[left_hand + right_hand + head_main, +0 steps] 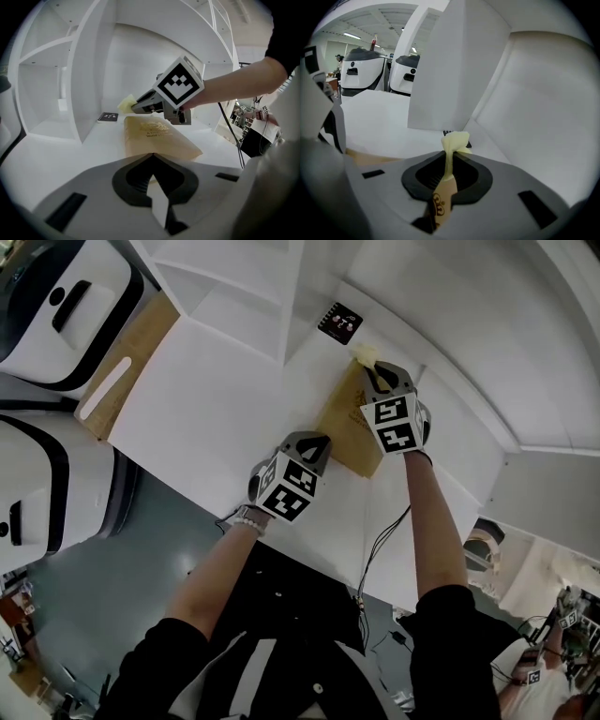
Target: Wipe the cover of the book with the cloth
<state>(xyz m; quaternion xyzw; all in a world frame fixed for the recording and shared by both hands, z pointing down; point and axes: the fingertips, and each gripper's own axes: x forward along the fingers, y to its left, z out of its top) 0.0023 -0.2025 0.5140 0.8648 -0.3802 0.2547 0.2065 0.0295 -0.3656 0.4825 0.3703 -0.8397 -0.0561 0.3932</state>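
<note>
Nearest the person, the left tongs (317, 442) are sitting clenched, tips meeting with nothing between them that shows in their own view. They are waiting just at the near edge of the book (345, 427), and I cannot tell whether they are touching it. The tan book is lying flat on the white table (216, 399), cover up, stretching away from the left tongs and passing under the right tongs (375, 373).

The right tongs are hovering over the book's far end and grasping the pale yellow cloth (366, 354), which is poking out past their tips. The book's gold emblem is showing in the gap beneath their jaws. Just beyond the cloth a small black card (339, 322) is lying on the table, and past that the white shelf unit (234, 296) is standing.

Judging by this, the wiping step is under way, with the cloth at the far end of the cover. The next move is probably calling for the cloth to be pressed down and drawn back towards the left tongs, while those are steadying the near edge so the book is not sliding.
</note>
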